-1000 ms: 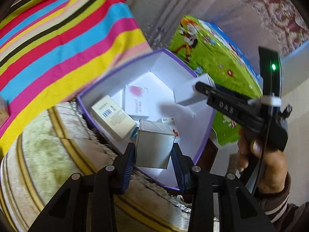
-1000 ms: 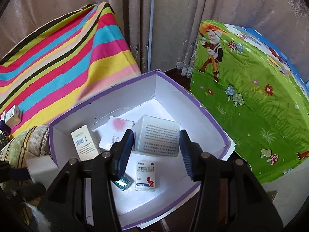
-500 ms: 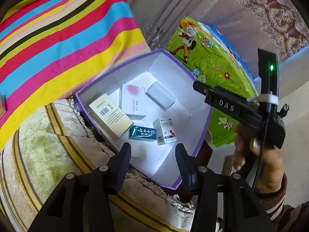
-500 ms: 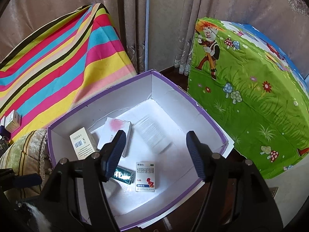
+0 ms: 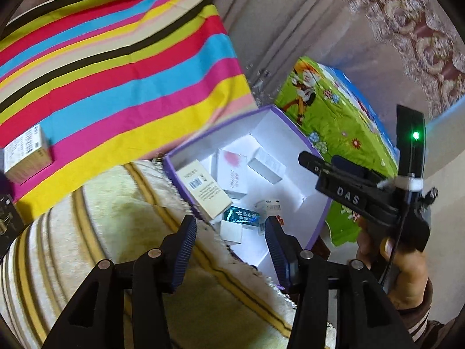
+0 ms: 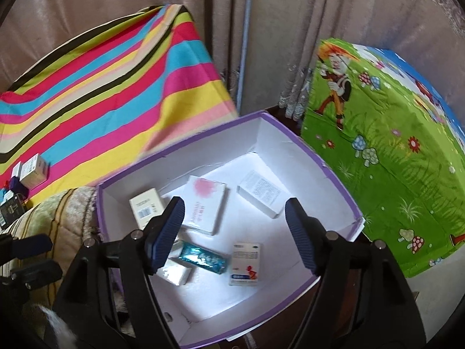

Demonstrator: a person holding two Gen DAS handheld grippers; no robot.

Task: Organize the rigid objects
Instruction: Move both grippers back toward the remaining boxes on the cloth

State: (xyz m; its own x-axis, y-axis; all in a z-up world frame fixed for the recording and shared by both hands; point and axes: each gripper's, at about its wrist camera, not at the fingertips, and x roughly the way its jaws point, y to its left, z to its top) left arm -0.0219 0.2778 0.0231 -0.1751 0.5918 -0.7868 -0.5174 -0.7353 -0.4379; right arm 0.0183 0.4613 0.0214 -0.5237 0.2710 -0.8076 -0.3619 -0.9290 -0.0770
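A purple-rimmed white box [image 5: 218, 132] [image 6: 180, 142] holds several small cartons. Among them are a cream barcode carton [image 6: 146, 206], a white carton with a pink blot [image 6: 205, 206], a grey-white fine-print carton [image 6: 260, 195], a teal foil pack [image 6: 203, 257], a small white carton [image 6: 175, 273] and a blue-and-red printed carton [image 6: 245, 264]. My left gripper [image 5: 230, 222] hangs open and empty over the box's near corner. Above the box's middle, my right gripper [image 6: 234, 203] is empty with its jaws opening. It also shows in the left wrist view as the right gripper [image 5: 348, 192], held by a hand [image 5: 404, 267].
A striped cloth [image 5: 116, 67] lies to the left with more small cartons [image 5: 26, 154] [image 6: 33, 170] on it. A green cartoon-print cloth [image 6: 392, 151] covers something to the right. The box rests on a cream fringed cover [image 5: 116, 232]. Curtains hang behind.
Both grippers have let go of their cartons. The fine-print carton now lies at the back right of the box and the small white one at its near left. Both grippers drew back.
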